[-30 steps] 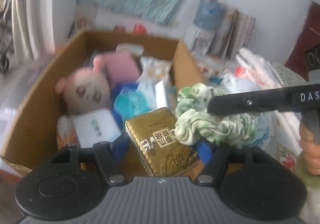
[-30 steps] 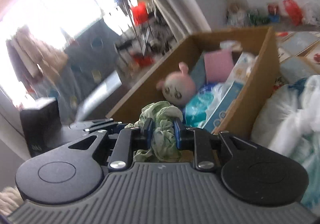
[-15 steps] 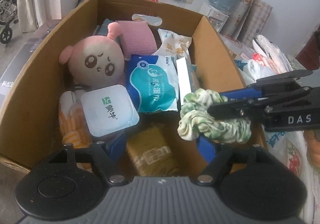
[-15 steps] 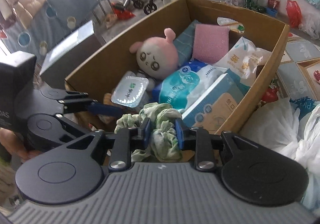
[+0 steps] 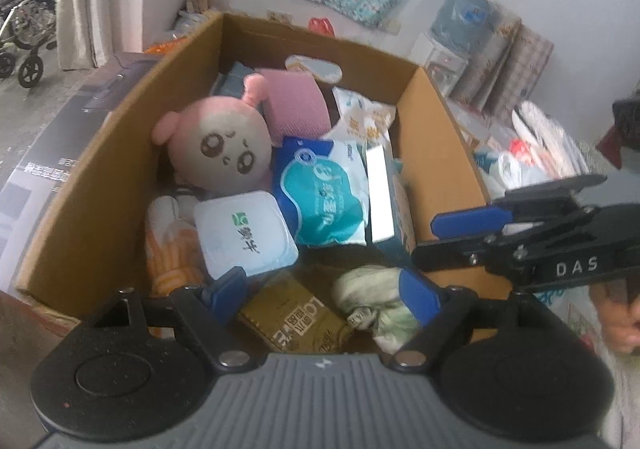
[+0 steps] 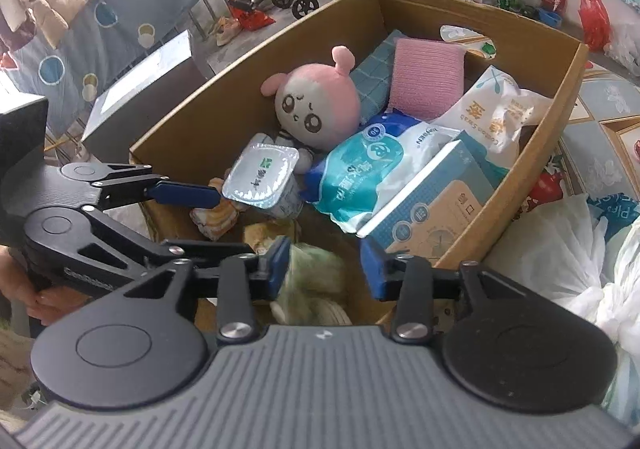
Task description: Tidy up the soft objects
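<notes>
A cardboard box (image 5: pixel 436 137) (image 6: pixel 256 61) holds several soft things. A green-white scrunchie (image 5: pixel 370 299) (image 6: pixel 316 281) lies loose in the box's near corner, beside a gold tissue pack (image 5: pixel 296 319). My right gripper (image 6: pixel 325 268) is open above the scrunchie and holds nothing; it also shows in the left wrist view (image 5: pixel 456 235). My left gripper (image 5: pixel 322 295) is open and empty over the same corner; it also shows in the right wrist view (image 6: pixel 200 217). A pink plush doll (image 5: pixel 220 143) (image 6: pixel 318 107) sits further back.
The box also holds a white lidded cup (image 5: pixel 244 235), a teal wipes pack (image 5: pixel 324 195), a blue-white carton (image 6: pixel 436 205), a pink sponge (image 6: pixel 426 79) and a white bag (image 6: pixel 496 109). White plastic bags (image 6: pixel 560 249) lie to the right of the box.
My right gripper opened and let go of the scrunchie, which dropped into the box's near corner. The gold pack, released earlier by my left gripper, lies in the box.
</notes>
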`<action>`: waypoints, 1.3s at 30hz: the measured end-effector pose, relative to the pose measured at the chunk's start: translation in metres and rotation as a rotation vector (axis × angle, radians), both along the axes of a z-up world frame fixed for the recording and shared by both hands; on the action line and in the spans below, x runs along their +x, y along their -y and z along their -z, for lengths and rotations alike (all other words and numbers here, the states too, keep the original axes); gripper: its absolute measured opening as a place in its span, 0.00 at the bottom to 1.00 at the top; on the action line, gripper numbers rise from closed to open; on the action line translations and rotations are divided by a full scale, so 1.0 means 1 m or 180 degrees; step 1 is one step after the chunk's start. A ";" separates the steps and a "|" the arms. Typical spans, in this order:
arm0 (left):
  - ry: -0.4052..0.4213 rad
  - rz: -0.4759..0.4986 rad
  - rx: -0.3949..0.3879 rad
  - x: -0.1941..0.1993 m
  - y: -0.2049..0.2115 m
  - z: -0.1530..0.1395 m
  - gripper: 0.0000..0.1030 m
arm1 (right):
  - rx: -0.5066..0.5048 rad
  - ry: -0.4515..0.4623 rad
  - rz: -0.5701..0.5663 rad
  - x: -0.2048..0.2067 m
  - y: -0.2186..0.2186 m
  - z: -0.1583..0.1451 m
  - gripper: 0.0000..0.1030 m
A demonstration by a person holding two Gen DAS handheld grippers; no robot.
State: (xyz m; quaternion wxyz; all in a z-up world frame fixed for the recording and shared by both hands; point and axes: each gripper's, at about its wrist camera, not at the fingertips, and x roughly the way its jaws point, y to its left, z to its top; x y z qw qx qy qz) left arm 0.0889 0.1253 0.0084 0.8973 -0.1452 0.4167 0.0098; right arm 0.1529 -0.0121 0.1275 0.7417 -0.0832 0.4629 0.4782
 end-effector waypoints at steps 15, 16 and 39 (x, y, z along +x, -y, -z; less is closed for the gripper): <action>0.0576 -0.0123 0.0190 -0.045 0.019 -0.030 0.87 | 0.1209 -0.0149 0.0450 -0.018 0.071 -0.026 0.66; 0.0656 -0.0104 0.0212 -0.052 0.025 -0.033 0.90 | 0.1423 -0.0210 0.0484 -0.023 0.081 -0.027 0.71; 0.0624 -0.0604 0.0494 -0.112 0.095 -0.024 1.00 | 0.1746 0.1004 0.1713 -0.180 0.175 -0.018 0.99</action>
